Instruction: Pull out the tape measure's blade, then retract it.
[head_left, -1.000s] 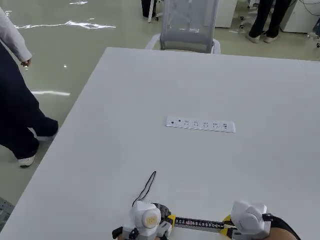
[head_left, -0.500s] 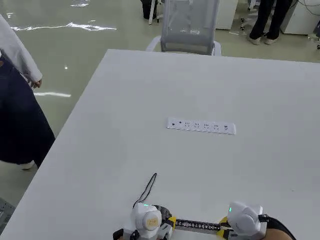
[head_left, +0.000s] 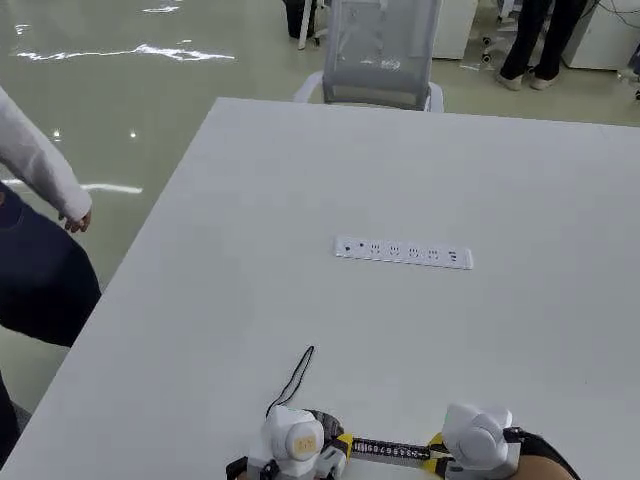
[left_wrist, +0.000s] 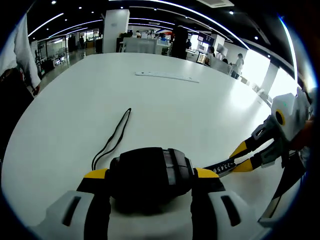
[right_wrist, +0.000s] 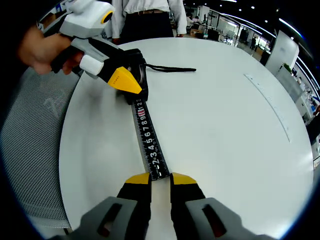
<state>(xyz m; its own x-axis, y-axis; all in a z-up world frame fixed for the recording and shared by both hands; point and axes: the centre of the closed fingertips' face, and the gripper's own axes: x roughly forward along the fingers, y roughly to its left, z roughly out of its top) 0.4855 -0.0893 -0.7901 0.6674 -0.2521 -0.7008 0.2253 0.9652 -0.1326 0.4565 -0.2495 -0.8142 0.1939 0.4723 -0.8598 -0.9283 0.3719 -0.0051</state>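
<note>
The tape measure (right_wrist: 136, 67), a black case, sat on the counter (head_left: 250, 250) at its near edge, clamped between the 2 yellow-tipped jaws of the left gripper (left_wrist: 151, 182); in the left gripper view the case (left_wrist: 150, 162) bulged between those jaws, which pressed it from both sides. The blade (right_wrist: 149, 140) was drawn out a short way and lay flat along the counter from the case to the right gripper (right_wrist: 155, 179); its black face carried white numerals, 2 to 9 readable in the right gripper view. The right gripper's jaws stood narrow, closed on the blade's free end. In the head view the blade (head_left: 390, 450) spanned the short gap between the left gripper (head_left: 322, 452) and the right gripper (head_left: 440, 460), both low in the frame; in the left gripper view the blade (left_wrist: 222, 166) ran to the right gripper (left_wrist: 245, 156) at the right side. A thin black strap (head_left: 295, 375) trailed from the case across the counter, away from the person holding the grippers. Further out a white power strip (head_left: 403, 251) lay flat near the counter's middle, well apart from the tape measure. A grey chair (head_left: 380, 50) stood at the far edge; a person's white sleeve (head_left: 40, 160) showed beside the counter at the left.
</note>
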